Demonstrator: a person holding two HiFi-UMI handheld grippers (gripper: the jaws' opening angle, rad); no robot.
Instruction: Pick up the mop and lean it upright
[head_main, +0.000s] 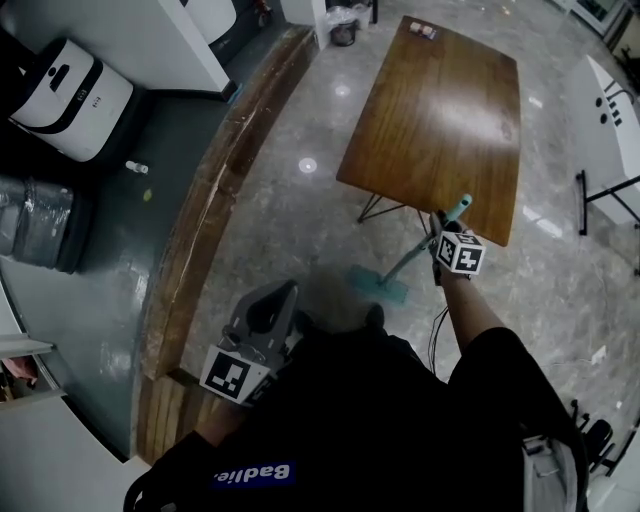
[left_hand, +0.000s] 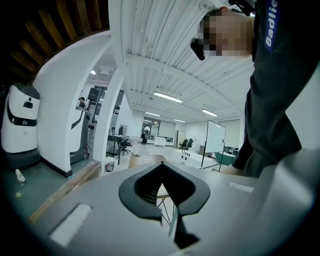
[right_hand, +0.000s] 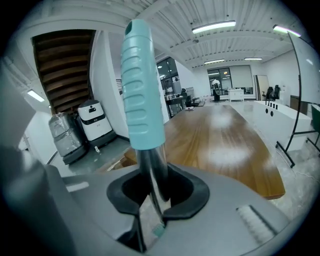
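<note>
Clamping the mop (right_hand: 144, 100) just below its teal grip, right gripper (right_hand: 159, 192) needs firm squeeze while pivoting it vertical; left gripper (left_hand: 165, 195) closed, empty.

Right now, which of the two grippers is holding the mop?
The right gripper: its jaws are clamped on the mop, on the metal pole just below the teal grip. The left gripper is shut on nothing.
</note>
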